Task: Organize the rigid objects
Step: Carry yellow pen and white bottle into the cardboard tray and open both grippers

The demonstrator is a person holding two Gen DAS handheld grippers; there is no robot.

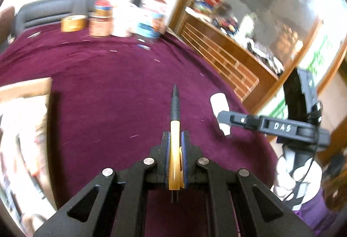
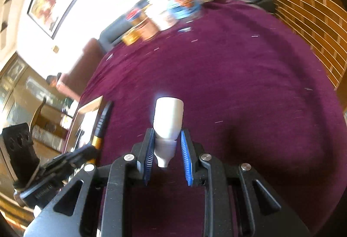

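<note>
The left gripper point(image 1: 175, 139) is clamping an orange pen point(image 1: 175, 150) between its jaws, black tip pointing forward above the maroon bench point(image 1: 108, 89). The right gripper point(image 2: 167, 139) is gripping a white bottle point(image 2: 168, 120) by its neck, base outward. Blurred tins point(image 1: 121, 18) are clustering at the bench's far edge.

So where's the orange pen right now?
The orange pen is clamped in the left gripper, tip pointing forward above the purple tablecloth. The white bottle in the right gripper is beside it.
</note>
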